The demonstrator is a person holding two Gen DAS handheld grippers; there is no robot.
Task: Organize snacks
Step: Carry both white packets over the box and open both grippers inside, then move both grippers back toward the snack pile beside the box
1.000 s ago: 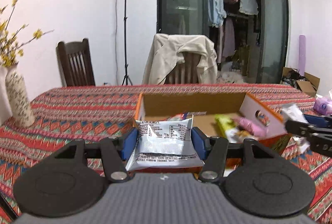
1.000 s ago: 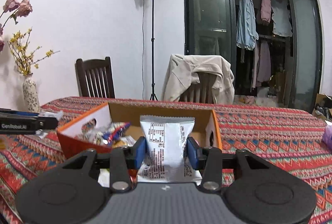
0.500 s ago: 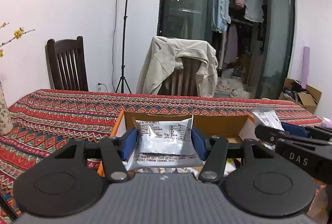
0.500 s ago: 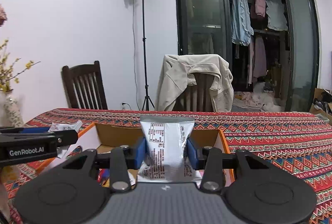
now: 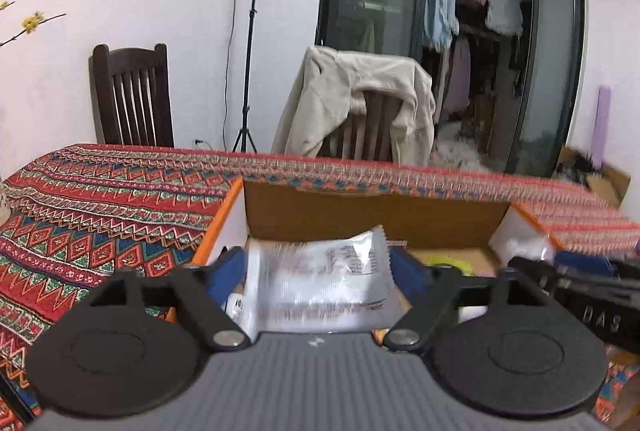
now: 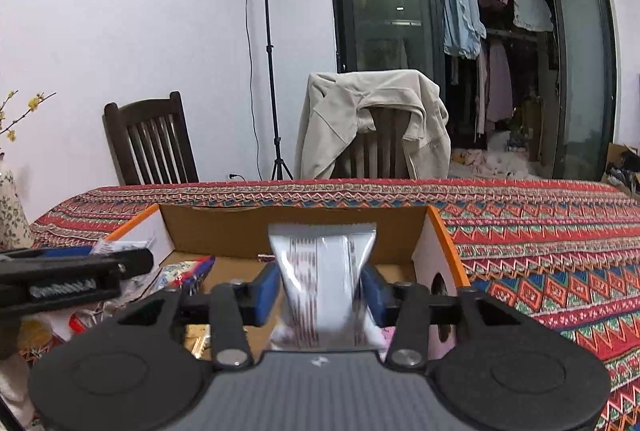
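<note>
Two tools hang over the open cardboard box point(image 6: 224, 235) on the patterned surface point(image 6: 540, 231), whose cloth runs clear to the right. We see the left tool point(image 5: 318, 273) opening, its pads seemingly off the blurred silver packet point(image 5: 320, 279) between them. The right tool point(image 6: 320, 289) is opening too, a slim silver pouch point(image 6: 320, 271) between its blue pads, above the box's right end.

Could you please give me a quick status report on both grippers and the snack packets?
Left gripper opening, silver packet loose between its pads. Right gripper opening, second silver packet between its pads. Both over the cardboard box. Nothing blocking.
</note>
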